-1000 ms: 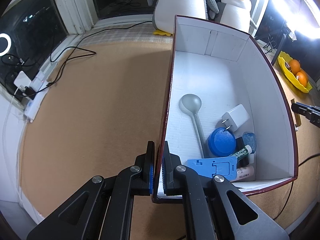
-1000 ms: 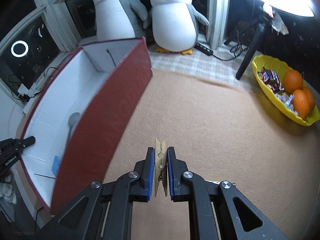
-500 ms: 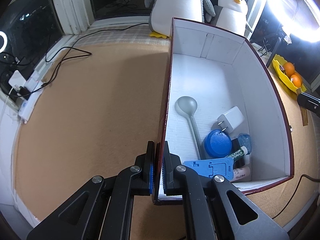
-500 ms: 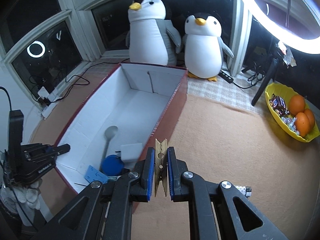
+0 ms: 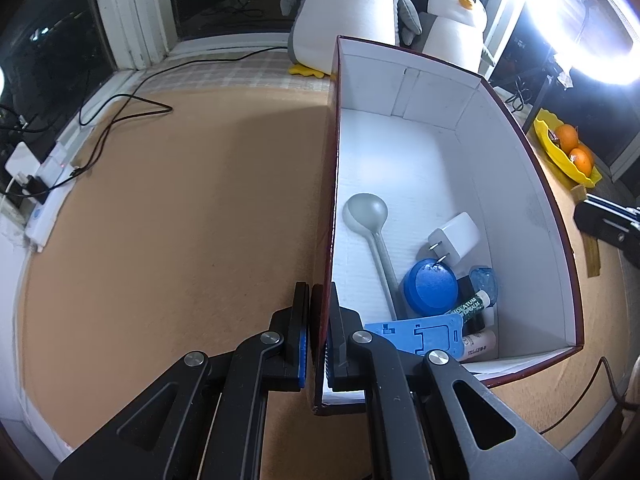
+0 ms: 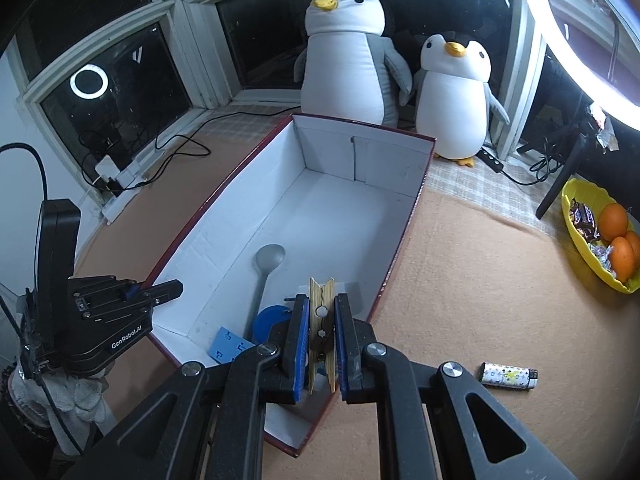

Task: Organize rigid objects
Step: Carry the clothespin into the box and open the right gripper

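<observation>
The right tool (image 6: 321, 344), clamped on a clothespin (image 6: 321, 322), hangs over the box's (image 6: 404, 236) near end, while the left tool (image 5: 319, 336) pinches the box's left wall, probably to steady it.

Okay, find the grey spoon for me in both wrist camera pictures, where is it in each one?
Left wrist: grey spoon lies on the box floor right of centre, bowl away from the camera.
Right wrist: spoon sits just left of centre, inside the box.
Shared landmark: the round blue lid at the handle's end.
</observation>
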The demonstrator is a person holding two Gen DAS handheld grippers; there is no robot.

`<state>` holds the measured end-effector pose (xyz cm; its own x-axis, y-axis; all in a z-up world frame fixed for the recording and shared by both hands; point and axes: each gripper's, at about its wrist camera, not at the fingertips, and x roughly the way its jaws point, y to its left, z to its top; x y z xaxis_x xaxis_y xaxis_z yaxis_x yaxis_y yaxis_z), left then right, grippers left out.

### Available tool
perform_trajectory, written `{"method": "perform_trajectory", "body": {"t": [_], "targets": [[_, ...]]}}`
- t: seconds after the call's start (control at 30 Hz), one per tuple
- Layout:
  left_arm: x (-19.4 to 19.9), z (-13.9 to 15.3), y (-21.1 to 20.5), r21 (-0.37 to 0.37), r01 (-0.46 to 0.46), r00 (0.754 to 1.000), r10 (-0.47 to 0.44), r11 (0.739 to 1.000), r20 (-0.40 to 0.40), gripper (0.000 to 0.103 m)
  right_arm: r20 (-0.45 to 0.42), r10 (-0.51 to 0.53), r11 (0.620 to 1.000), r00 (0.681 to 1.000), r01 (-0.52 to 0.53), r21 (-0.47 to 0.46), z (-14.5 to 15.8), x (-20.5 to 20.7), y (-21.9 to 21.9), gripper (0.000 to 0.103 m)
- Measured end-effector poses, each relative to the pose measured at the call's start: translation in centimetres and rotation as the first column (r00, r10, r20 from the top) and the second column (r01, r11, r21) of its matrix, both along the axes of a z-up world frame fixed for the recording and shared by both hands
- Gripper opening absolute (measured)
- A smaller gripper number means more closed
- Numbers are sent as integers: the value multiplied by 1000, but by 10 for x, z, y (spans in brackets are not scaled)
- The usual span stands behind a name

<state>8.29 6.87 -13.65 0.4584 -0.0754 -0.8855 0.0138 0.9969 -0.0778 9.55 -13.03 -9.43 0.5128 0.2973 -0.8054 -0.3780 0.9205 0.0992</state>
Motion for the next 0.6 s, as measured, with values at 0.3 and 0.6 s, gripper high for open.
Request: {"method": "perform_trajectory", "body": {"t": [0.3, 0.6], "targets": [[-1, -1, 2, -13, 8, 1000, -8, 1000, 5, 6, -14, 12, 1000, 1000, -12, -18, -7, -5, 15, 13], [0, -1, 2, -18, 8, 1000, -8, 1000, 4, 6, 1, -3, 1000, 1000, 3, -13, -7, -8, 11, 31]]}}
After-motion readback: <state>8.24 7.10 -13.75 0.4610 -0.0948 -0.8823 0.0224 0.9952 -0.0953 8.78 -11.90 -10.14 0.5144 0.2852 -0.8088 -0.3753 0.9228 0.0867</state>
